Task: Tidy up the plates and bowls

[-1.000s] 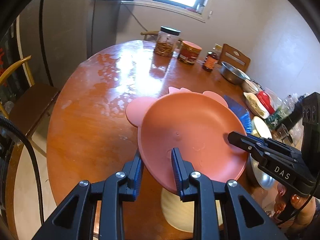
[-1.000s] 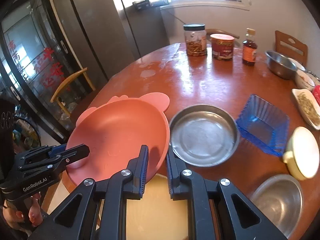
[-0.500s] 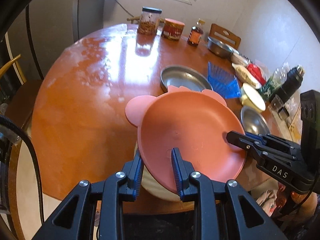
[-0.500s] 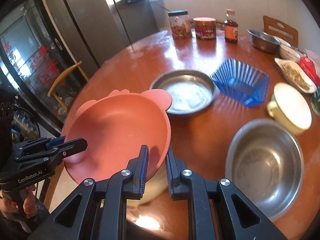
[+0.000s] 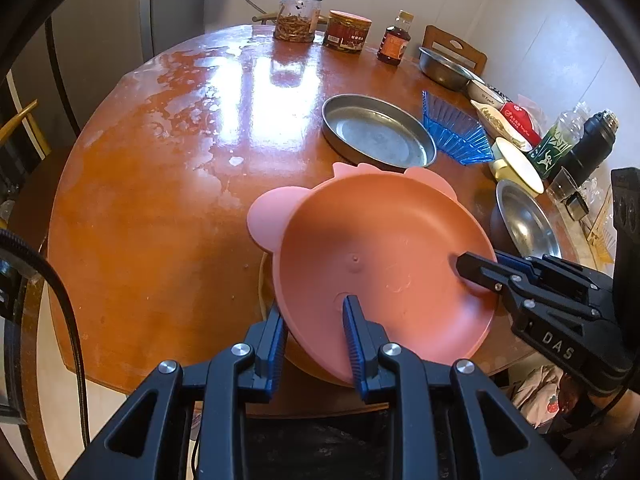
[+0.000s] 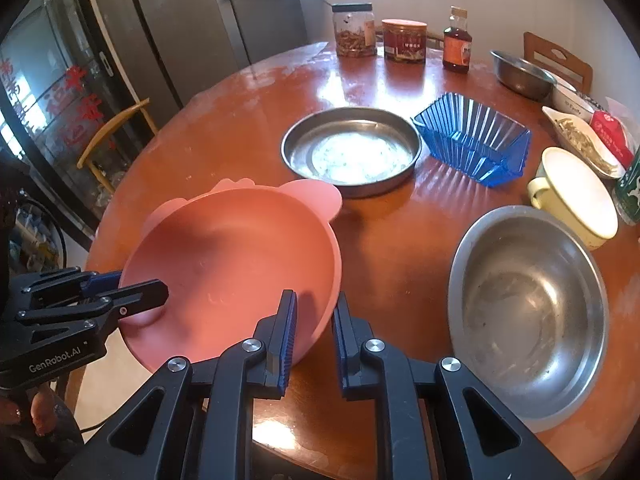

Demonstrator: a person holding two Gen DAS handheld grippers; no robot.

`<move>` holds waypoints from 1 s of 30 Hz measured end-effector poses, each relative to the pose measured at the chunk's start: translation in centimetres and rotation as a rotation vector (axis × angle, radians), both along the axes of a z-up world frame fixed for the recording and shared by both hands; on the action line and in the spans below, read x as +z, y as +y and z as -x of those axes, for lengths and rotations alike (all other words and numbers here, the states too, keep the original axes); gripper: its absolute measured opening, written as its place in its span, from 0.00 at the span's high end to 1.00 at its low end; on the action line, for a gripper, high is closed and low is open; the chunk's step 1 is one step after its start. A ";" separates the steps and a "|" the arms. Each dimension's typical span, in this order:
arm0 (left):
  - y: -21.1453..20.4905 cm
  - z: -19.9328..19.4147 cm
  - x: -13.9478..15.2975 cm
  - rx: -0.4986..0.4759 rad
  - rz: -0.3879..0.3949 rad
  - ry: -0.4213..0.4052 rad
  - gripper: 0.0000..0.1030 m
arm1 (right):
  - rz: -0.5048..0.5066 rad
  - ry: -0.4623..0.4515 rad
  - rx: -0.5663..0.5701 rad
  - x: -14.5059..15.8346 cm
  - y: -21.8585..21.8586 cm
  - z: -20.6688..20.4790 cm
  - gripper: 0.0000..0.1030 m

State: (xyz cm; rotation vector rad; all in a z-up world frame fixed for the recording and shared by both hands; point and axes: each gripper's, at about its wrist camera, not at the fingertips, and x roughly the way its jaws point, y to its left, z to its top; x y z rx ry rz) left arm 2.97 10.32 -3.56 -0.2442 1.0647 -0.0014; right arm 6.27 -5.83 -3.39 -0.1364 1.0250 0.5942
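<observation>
Left wrist view: your left gripper (image 5: 314, 340) has its jaws clamped on the near rim of the pink plate (image 5: 376, 252), one pad under, one inside. Your right gripper (image 5: 476, 270) comes in from the right, jaws narrow and pinching the plate's right rim. Plate is tilted, held over the near edge of the tabletop (image 5: 168, 208), with a pale dish (image 5: 262, 280) peeking out just under its left side. Ears of the plate point away from you. Past it: flat steel pan (image 5: 378, 132), blue ribbed dish (image 5: 456, 132) just beside the pan, cream mug (image 5: 516, 164), steel bowl (image 5: 528, 220) near the right edge. Far end: jar (image 5: 298, 16), red tin (image 5: 347, 32), bottle (image 5: 395, 40), another steel bowl (image 5: 446, 66).

Right wrist view: same grip seen from the other side, right gripper (image 6: 314, 336) pinching the plate (image 6: 232, 264) rim, left gripper (image 6: 160, 288) on its left rim. Steel bowl (image 6: 528, 312) sits right of the plate, apart from it. Pan (image 6: 352, 150) and blue dish (image 6: 474, 140) further back, mug (image 6: 576, 196) at right.
</observation>
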 end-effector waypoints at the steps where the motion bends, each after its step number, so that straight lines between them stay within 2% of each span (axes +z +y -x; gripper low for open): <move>1: 0.1 -0.1 -0.1 0.000 0.002 0.001 0.73 | 0.010 -0.004 0.002 -0.1 0.1 0.1 0.81; 7: 0.4 -0.3 -0.3 -0.001 0.000 -0.002 0.73 | 0.045 -0.011 0.011 -0.7 0.9 0.3 0.79; 22: 2.7 -0.7 -0.1 0.019 -0.008 0.001 0.73 | 0.056 -0.007 0.064 -0.7 3.5 0.2 0.76; 30: 2.8 -0.3 0.4 0.019 -0.033 -0.013 0.73 | 0.067 -0.022 0.062 -0.4 3.6 -0.1 0.64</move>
